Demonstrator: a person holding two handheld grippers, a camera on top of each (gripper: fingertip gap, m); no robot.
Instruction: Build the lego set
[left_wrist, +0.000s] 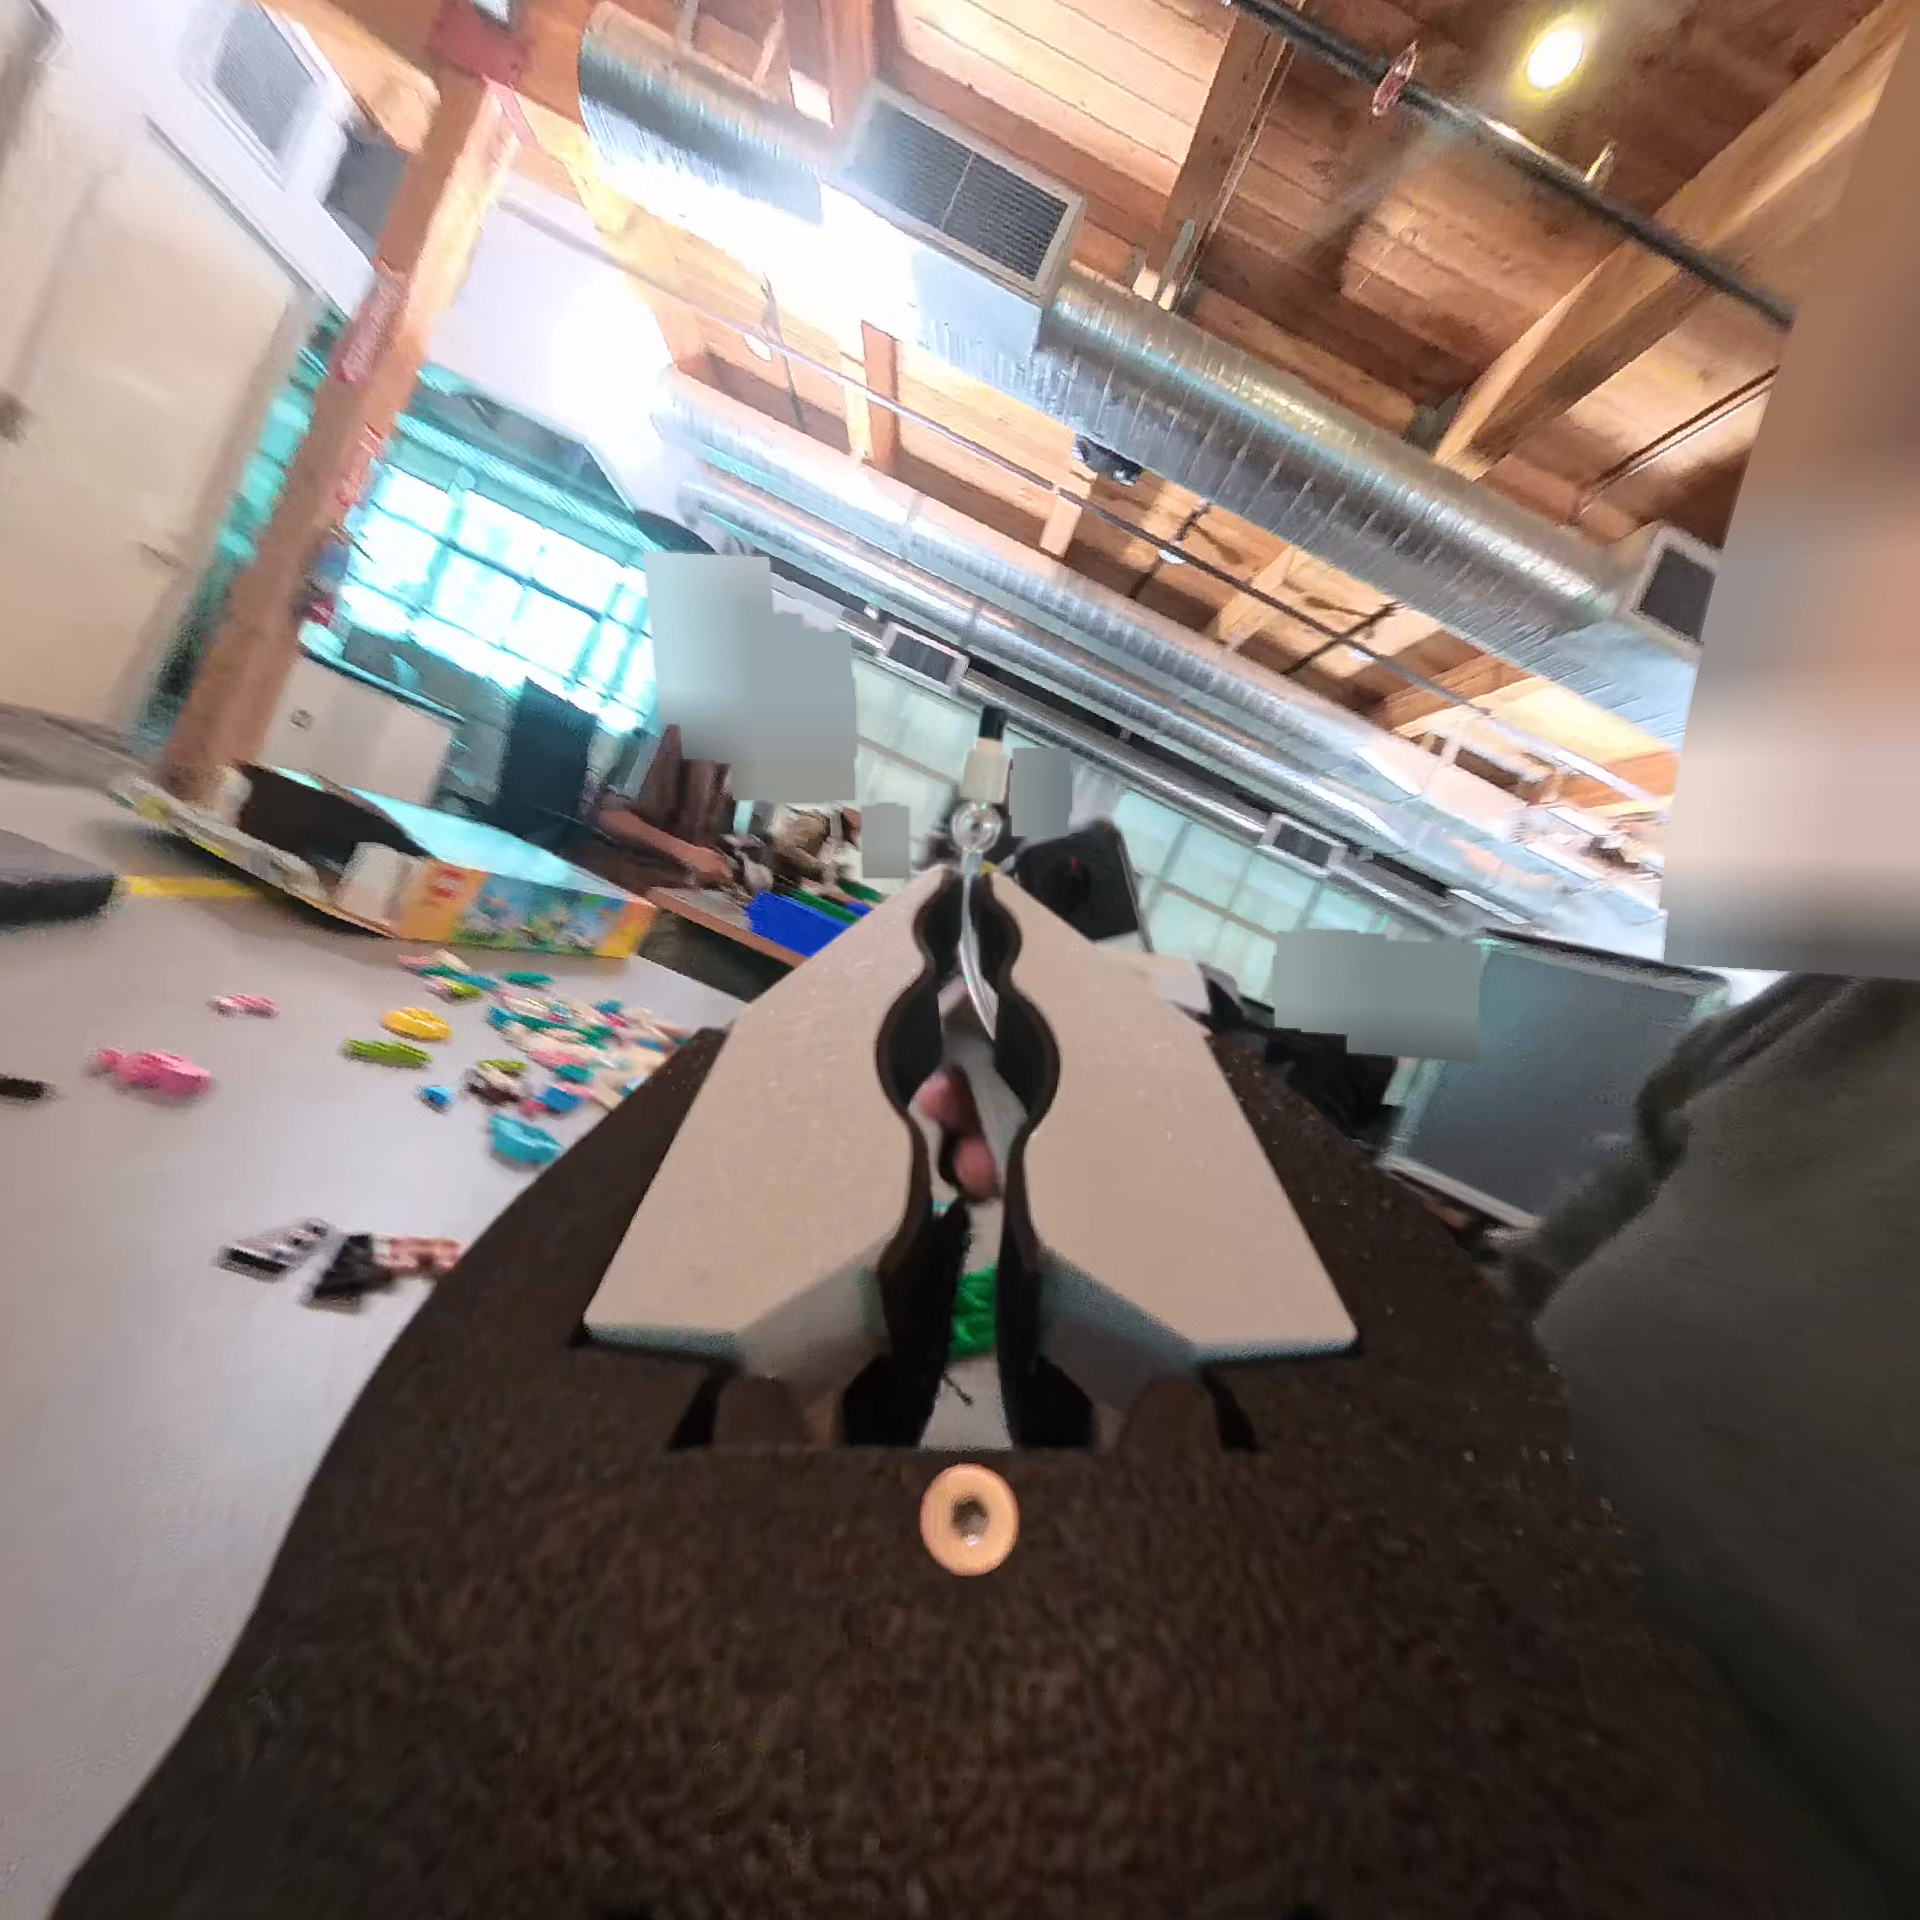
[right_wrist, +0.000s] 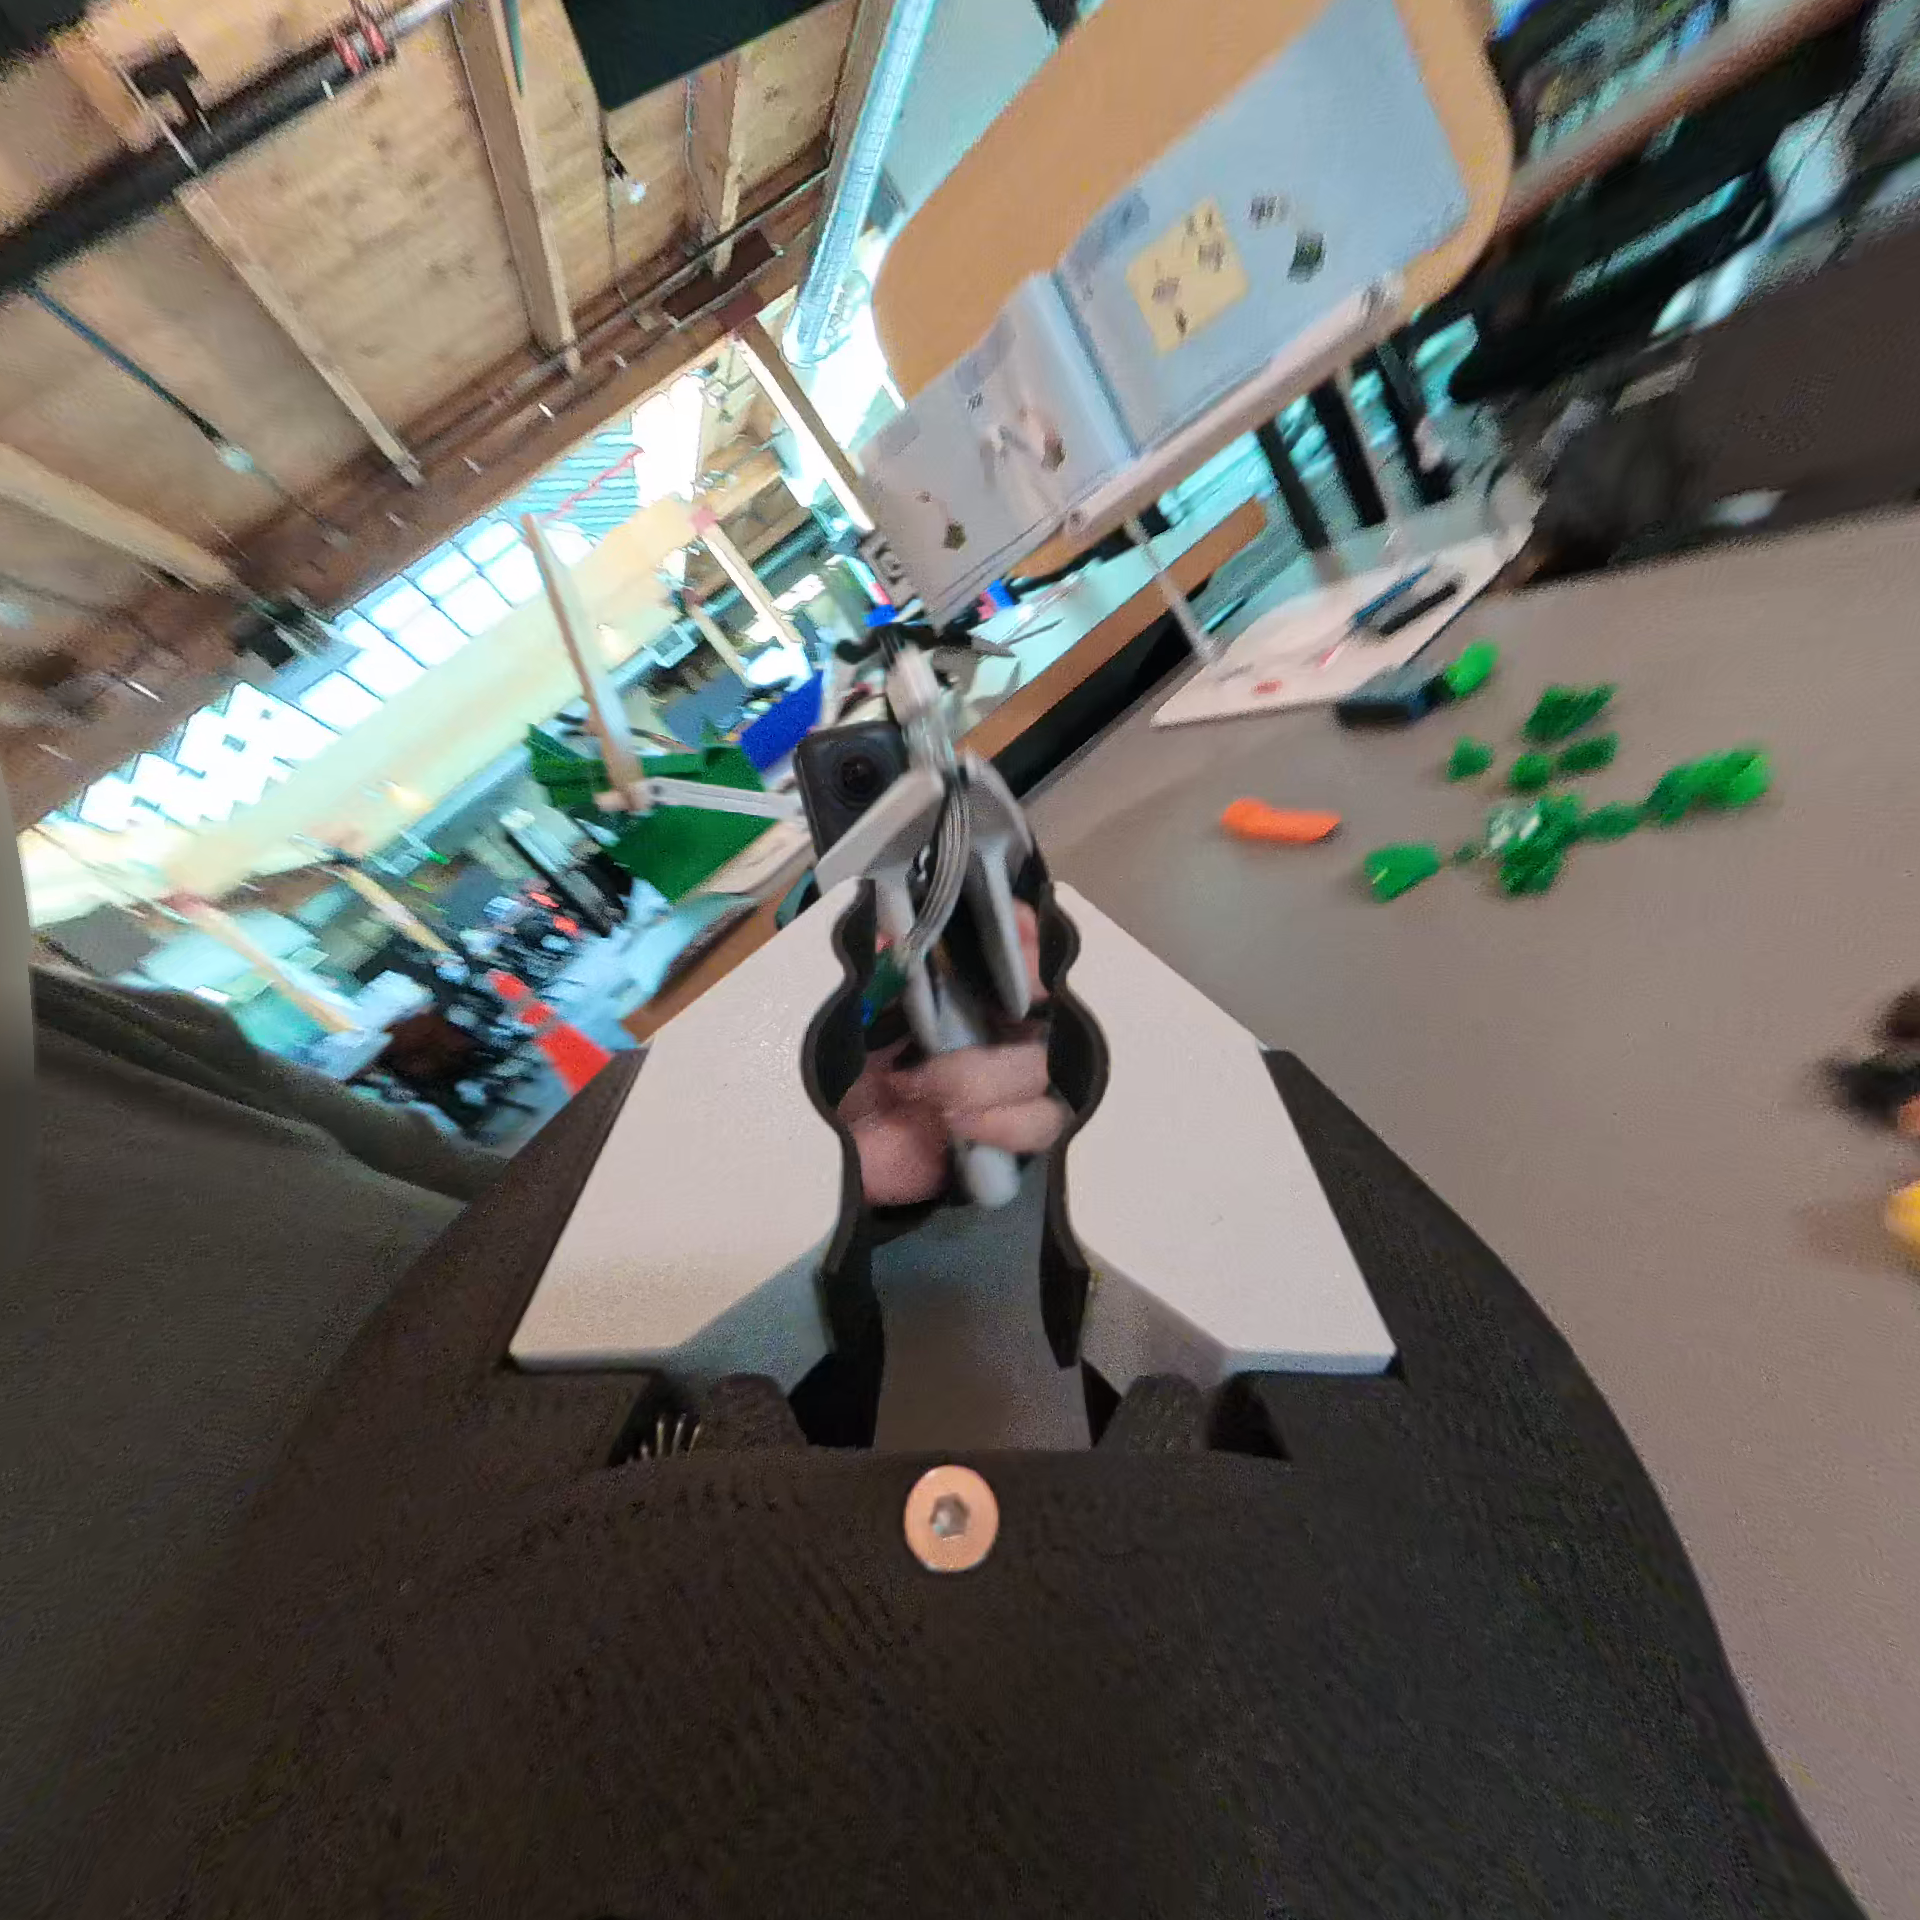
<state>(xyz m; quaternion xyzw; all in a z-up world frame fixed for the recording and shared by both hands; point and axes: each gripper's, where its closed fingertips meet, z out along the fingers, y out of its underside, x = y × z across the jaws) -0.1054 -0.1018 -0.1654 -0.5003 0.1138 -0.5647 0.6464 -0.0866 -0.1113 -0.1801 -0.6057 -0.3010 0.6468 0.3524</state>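
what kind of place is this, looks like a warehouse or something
Probably a converted industrial loft used as a shared workshop or lab. Exposed timber ceiling beams and bare silver ventilation ducts run overhead, large gridded windows fill the far wall, and loose lego pieces lie on a grey worktable.

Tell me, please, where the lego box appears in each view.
Left wrist view: the lego box sits at middle left, at the table's far edge, behind the loose pieces.
Right wrist view: not in it.
Shared landmark: the grey table.
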